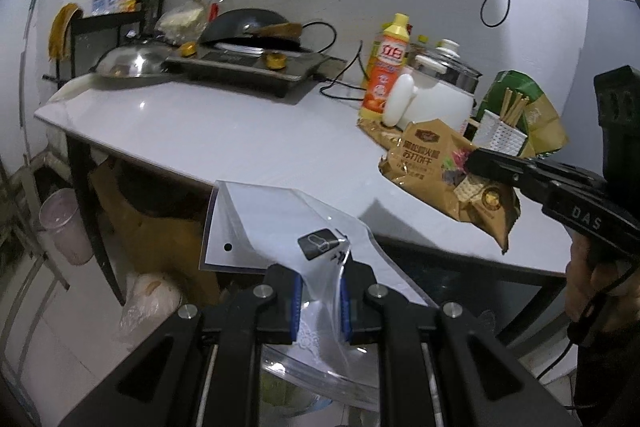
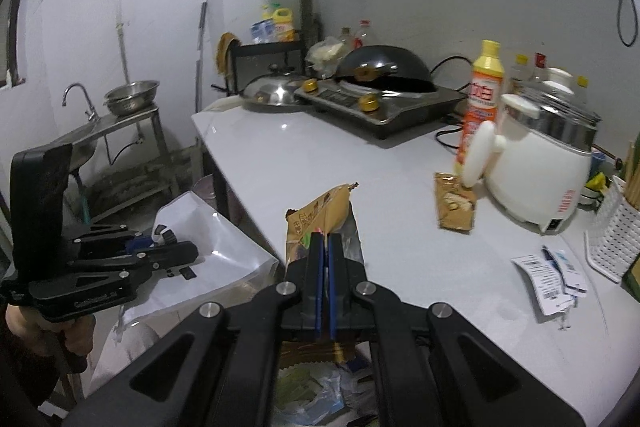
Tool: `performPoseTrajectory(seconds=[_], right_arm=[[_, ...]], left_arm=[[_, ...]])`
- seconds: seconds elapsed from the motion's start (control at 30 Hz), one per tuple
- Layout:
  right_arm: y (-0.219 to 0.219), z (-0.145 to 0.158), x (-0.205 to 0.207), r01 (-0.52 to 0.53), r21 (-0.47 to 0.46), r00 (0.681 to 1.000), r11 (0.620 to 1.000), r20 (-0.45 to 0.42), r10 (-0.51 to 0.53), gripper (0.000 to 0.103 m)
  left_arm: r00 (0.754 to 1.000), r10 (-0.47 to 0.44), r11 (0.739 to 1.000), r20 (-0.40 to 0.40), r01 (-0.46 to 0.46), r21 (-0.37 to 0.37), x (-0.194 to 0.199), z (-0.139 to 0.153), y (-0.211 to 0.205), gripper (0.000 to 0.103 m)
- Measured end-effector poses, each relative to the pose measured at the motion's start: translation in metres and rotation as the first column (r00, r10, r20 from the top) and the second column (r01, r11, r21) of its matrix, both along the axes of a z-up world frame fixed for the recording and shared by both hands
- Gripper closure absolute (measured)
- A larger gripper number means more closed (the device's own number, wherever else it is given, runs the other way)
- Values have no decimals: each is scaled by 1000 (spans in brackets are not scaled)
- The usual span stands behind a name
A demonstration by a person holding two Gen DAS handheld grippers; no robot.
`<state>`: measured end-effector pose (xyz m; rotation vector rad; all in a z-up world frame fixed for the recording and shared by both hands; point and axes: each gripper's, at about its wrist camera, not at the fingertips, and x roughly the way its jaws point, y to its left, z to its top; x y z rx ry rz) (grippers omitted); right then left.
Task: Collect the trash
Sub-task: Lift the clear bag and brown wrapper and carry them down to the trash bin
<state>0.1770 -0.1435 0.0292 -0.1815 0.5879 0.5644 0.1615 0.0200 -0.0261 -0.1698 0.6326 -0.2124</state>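
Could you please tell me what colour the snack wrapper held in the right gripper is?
Golden brown, the snack wrapper; clearest in the left wrist view.

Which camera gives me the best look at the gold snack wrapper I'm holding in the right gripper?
The left wrist view: the gold snack wrapper shows side-on with its printed face whole, pinched by the right gripper. In the right wrist view the wrapper is edge-on and mostly hidden behind the shut fingers.

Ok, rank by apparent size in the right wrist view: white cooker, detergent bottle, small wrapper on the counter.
1. White cooker
2. Detergent bottle
3. Small wrapper
The cooker stands nearer the camera than the bottle, so the real gap is unsure.
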Motion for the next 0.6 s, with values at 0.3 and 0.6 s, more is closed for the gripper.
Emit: performPoseTrajectory(seconds=[0.3, 0.6], right_arm=[[37, -32, -10, -70, -51, 997, 996, -48, 68, 101], [68, -87, -20, -129, -126, 986, 984, -126, 113, 101]], left_arm=[[997, 52, 999, -57, -53, -13, -14, -42, 21, 89], [984, 91, 996, -155, -94, -13, -18, -96, 33, 89]])
